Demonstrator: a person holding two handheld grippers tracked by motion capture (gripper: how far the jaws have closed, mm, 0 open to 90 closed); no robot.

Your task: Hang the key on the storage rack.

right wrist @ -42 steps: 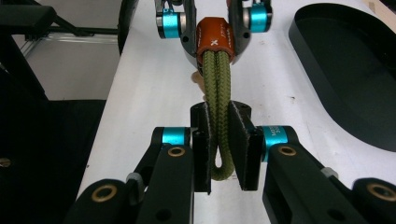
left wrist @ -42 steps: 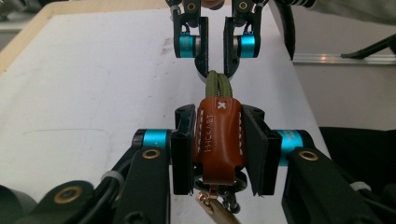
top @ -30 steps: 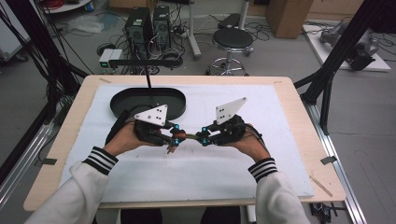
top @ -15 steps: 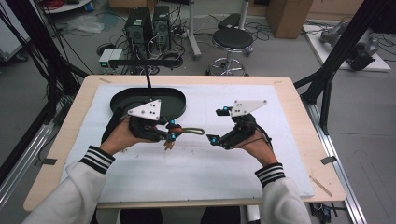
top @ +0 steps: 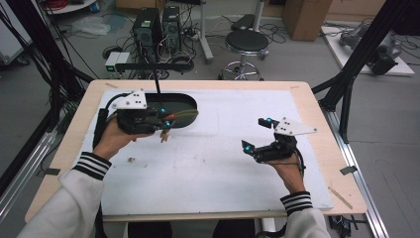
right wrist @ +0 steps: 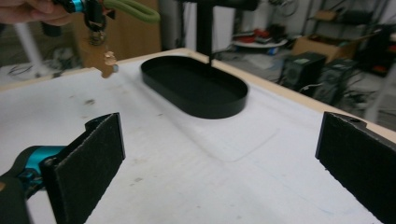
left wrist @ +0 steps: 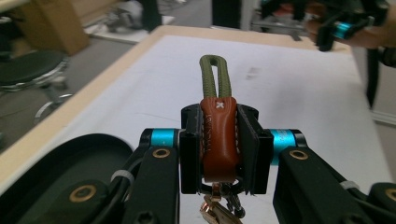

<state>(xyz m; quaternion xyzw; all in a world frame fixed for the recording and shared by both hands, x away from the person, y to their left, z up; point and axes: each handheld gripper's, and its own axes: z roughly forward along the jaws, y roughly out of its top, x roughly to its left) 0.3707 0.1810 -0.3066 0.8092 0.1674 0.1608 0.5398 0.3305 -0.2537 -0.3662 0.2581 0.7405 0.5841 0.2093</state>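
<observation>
A keyring (left wrist: 219, 135), its brown leather tab stamped with a small "x", is clamped in the left claw (left wrist: 219, 140) beside the tray (top: 174, 105). The right claw (right wrist: 219, 158) is held wide open and empty over the bench (top: 208, 163).

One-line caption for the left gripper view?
Left gripper clamps a keychain's brown leather tab, green cord loop pointing forward.

The tray (top: 184, 101) lies on the mat (top: 208, 163) toward the table's (top: 317, 104) far left corner, with a post (top: 157, 85) standing at its far rim. The left gripper (top: 166, 122) hangs over the tray's near edge, and the key strap (top: 182, 115) in it reaches out over the tray, a clip (top: 164, 136) dangling beneath above the mat. The right gripper (top: 257, 136) sits well apart, toward the table's right edge, nearer the front.
</observation>
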